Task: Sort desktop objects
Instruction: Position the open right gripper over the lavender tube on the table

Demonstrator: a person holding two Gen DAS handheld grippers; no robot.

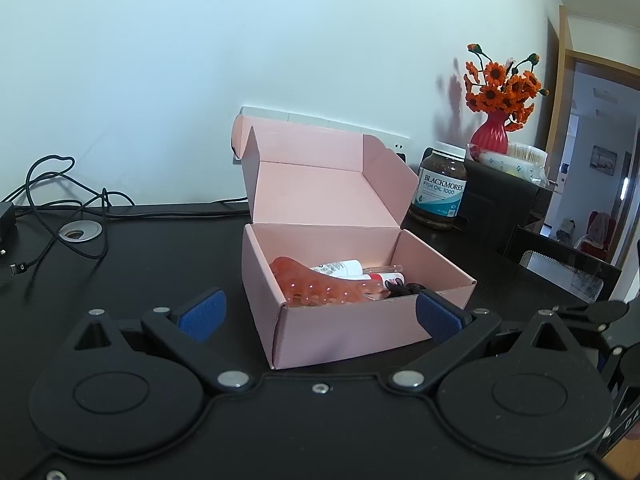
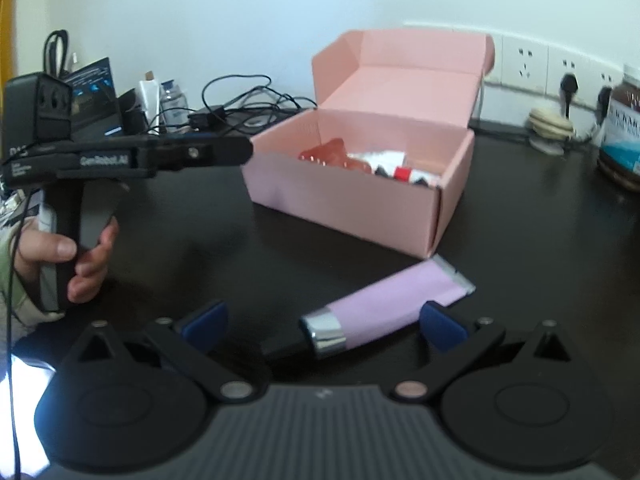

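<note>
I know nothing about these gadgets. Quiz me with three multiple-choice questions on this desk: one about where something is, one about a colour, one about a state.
1. Where does the pink tube lie?
A. inside the box
B. on the desk in front of the box
C. on the jar

2. What colour are the flowers?
A. orange
B. white
C. blue

3. How is the pink box?
A. taped shut
B. crushed flat
C. open, lid up

Answers: 1 B, the tube rests on the dark desk between the right claw's open fingers. 2 A, orange blooms in a red vase. 3 C, the lid stands upright with items visible inside.
</note>
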